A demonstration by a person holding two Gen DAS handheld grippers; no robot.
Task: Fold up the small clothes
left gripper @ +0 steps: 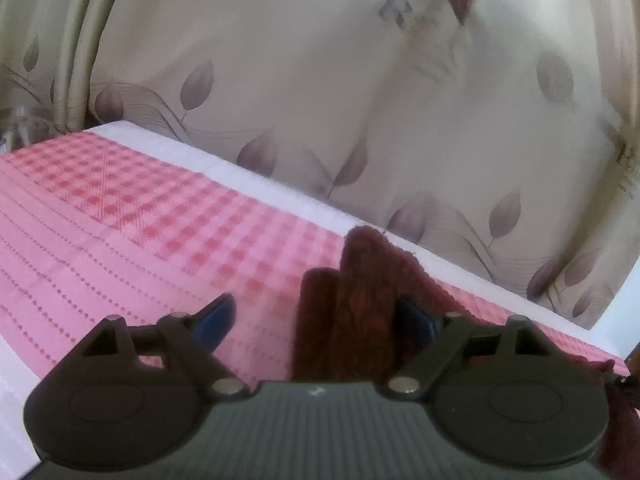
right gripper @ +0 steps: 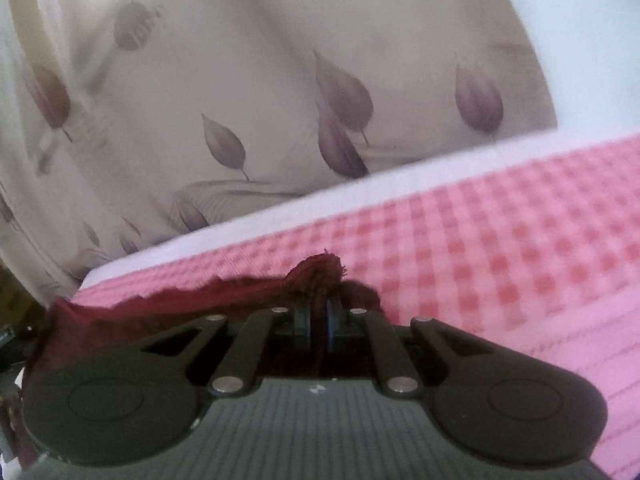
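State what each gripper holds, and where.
Right gripper: shut on the dark maroon knitted cloth at its frayed edge. Left gripper: open, gripping nothing.

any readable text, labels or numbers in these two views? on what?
Nothing can be read for sure.
Curtain, left view: large grey letters near the top, first maybe "R", rest blurred.
Curtain, left view, right edge: dark print, too blurred.
Curtain, right view: small print lines along the top edge, too small to read.
Left gripper, right gripper: a small white mark on each body, no lettering.
Pink cloth, maroon garment: no text.
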